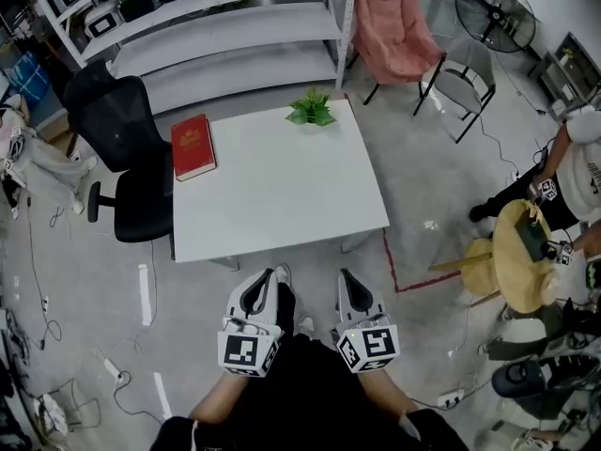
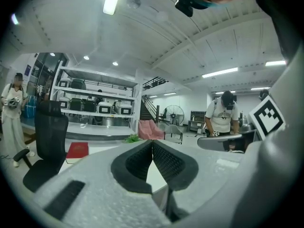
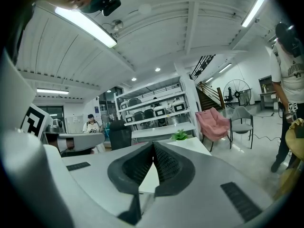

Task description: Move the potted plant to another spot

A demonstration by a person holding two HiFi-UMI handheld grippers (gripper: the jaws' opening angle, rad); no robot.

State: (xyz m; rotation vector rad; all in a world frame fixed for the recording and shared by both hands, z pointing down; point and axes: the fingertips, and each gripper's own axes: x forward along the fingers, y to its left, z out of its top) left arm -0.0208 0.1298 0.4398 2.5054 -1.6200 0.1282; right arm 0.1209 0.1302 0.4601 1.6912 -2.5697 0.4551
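You hold both grippers low at the near side of the tabletop point(image 1: 282, 205), the left gripper point(image 1: 279, 272) and right gripper point(image 1: 345, 274) each with fingers clenched tip to tip on nothing. The plant point(image 1: 312, 109) stands well apart from them, at the tabletop's far edge, right of the middle, with a red book point(image 1: 192, 146) off to its left. Its place is probably the main hazard: a nudge from fingers arriving across the full depth of the tabletop could tip it or push it over that far edge toward the shelves point(image 1: 235, 36). The leaves spread wide and hide the pot from above, so a grip that closes high may catch only foliage and slip; you will need to part the fingers before you get there. The plant looks upright, its long axis vertical, leaves fanning up and outward with no clear facing side.
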